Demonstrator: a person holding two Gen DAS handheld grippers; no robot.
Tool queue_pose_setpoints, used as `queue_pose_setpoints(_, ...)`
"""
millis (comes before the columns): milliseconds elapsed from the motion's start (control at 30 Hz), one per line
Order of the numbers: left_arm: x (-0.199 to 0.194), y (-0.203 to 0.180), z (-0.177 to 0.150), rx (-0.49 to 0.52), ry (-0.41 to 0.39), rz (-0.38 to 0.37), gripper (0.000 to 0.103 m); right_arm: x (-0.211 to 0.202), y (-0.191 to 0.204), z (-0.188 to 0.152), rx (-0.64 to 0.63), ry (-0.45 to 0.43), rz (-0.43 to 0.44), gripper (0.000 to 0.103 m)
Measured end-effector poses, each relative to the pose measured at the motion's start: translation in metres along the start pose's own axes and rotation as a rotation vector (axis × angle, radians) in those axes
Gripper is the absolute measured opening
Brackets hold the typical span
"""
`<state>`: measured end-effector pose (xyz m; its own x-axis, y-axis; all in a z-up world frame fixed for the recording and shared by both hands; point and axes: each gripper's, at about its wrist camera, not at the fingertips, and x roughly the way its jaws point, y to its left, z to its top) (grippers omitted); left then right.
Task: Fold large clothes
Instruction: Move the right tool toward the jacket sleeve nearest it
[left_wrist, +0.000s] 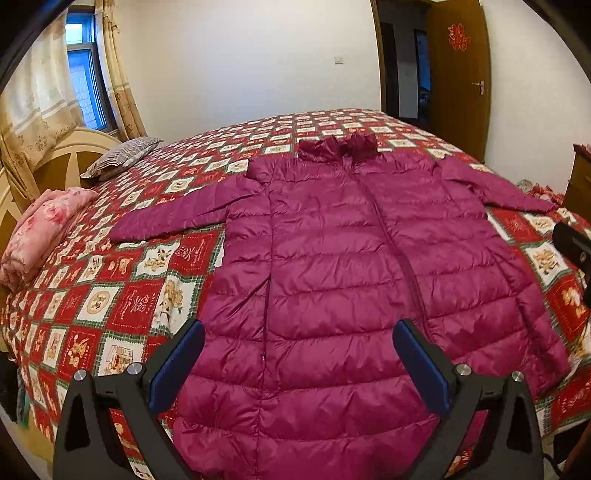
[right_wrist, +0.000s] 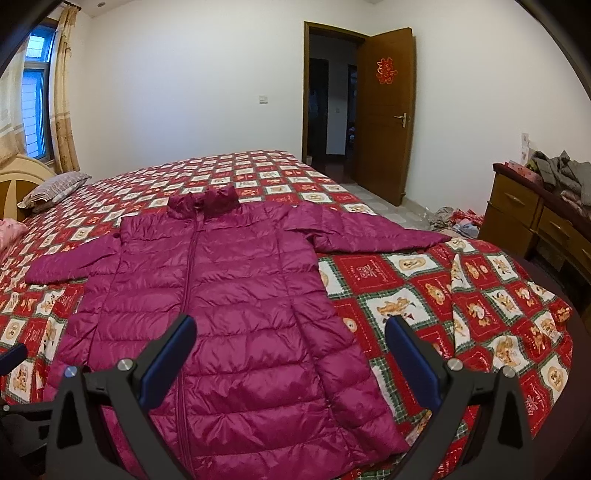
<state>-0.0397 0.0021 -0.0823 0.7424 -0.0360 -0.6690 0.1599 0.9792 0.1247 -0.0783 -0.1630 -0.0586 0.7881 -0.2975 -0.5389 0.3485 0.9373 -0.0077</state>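
A long magenta quilted puffer jacket (left_wrist: 351, 258) lies flat and zipped on the bed, collar far, hem near me, both sleeves spread out to the sides. It also shows in the right wrist view (right_wrist: 221, 295). My left gripper (left_wrist: 299, 332) is open and empty, hovering above the jacket's lower left part. My right gripper (right_wrist: 290, 326) is open and empty, hovering above the jacket's lower right part near its side edge. The right gripper's body (left_wrist: 572, 243) shows at the right edge of the left wrist view.
The bed has a red patchwork quilt (left_wrist: 122, 295). A folded pink blanket (left_wrist: 40, 229) and a striped pillow (left_wrist: 122, 157) lie by the headboard at the left. A wooden dresser (right_wrist: 535, 218) with clothes stands at the right. An open door (right_wrist: 384, 110) is beyond.
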Motion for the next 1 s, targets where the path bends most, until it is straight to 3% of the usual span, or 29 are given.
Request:
queue_pose_setpoints(100,0.004,0.001,0.004,0.008,-0.010,0.017,0.102,0.003,0.000,0.003,0.002,-0.010,-0.010,0.103)
queue_pose_setpoints(267,0.016,0.000,0.016,0.070,-0.059,0.107,0.102,0.017,-0.016,0.017,0.024,-0.038,-0.061,0.103)
queue_pose_setpoints(433,0.042,0.026,0.042,0.023,-0.037,0.038,0.102,0.049,-0.061,0.045,0.073,-0.025,-0.137,0.103)
queue_pose_setpoints(500,0.062,0.043,0.057,-0.032,-0.013,0.018,0.102,0.072,-0.093,0.059,0.137,-0.005,-0.141,0.103)
queue_pose_setpoints(667,0.111,0.063,0.086,-0.075,0.010,0.098,0.102,0.146,-0.164,0.083,0.271,0.083,-0.211,0.103)
queue_pose_setpoints(833,0.151,0.067,0.098,-0.089,0.029,0.122,0.102,0.222,-0.231,0.097,0.429,0.173,-0.292,0.091)
queue_pose_setpoints(1000,0.190,0.083,0.100,-0.177,0.072,0.119,0.102,0.271,-0.269,0.111,0.429,0.236,-0.439,0.088)
